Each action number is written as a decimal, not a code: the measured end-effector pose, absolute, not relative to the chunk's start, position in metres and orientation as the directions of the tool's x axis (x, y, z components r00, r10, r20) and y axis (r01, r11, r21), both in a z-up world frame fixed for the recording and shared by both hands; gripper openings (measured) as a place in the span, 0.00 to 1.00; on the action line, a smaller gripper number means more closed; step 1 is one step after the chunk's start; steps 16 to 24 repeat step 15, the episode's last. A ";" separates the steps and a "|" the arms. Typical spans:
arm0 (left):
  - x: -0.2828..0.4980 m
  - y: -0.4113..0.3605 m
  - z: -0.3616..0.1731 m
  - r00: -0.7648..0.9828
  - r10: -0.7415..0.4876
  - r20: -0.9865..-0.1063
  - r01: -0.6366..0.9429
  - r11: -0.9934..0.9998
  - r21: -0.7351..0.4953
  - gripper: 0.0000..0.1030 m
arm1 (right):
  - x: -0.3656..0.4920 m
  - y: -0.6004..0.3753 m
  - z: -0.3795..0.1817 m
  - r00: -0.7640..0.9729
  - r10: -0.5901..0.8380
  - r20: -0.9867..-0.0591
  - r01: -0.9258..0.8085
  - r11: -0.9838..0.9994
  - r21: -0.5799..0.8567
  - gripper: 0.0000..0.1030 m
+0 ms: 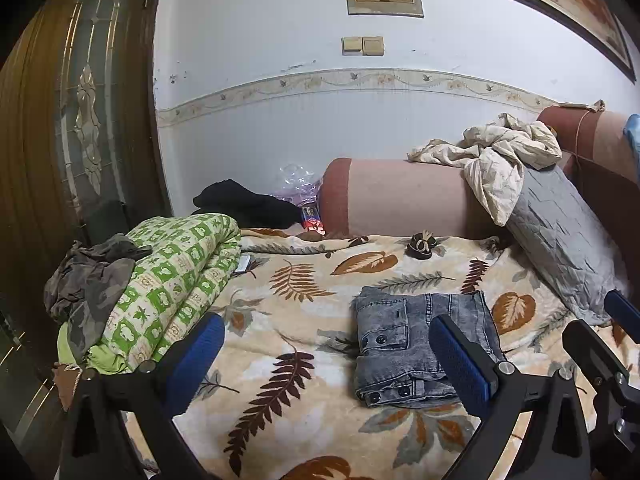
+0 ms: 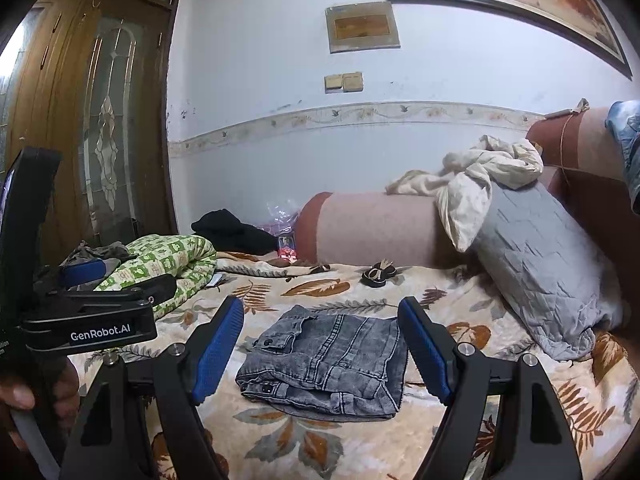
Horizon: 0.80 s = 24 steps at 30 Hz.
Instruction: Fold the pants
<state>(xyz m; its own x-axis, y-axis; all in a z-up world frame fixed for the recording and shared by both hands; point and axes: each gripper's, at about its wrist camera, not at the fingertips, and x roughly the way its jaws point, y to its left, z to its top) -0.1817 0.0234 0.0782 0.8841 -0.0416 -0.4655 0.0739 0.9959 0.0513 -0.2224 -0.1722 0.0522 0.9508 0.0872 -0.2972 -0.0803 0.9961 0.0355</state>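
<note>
The grey denim pants lie folded into a compact rectangle on the leaf-patterned blanket; they also show in the right wrist view. My left gripper is open and empty, held above the blanket, its right finger in front of the pants' right side. My right gripper is open and empty, hovering just short of the pants, which sit between its blue pads. The left gripper also shows at the left edge of the right wrist view.
A folded green-and-white quilt with a camouflage garment lies at the left. A grey pillow, cream cloth and pink bolster line the back. A small dark object and black garment lie farther back. A wooden door stands left.
</note>
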 end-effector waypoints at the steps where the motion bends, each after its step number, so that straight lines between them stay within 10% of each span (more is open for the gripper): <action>1: -0.181 0.024 0.077 0.883 -0.040 -0.467 0.073 0.996 0.052 1.00 | -0.222 -0.172 0.052 0.951 0.088 -0.297 -0.081 0.996 0.035 0.78; 24: -0.177 0.021 0.070 0.877 -0.052 -0.478 0.090 0.994 0.058 1.00 | -0.216 -0.174 0.044 0.943 0.087 -0.322 -0.075 0.996 0.049 0.78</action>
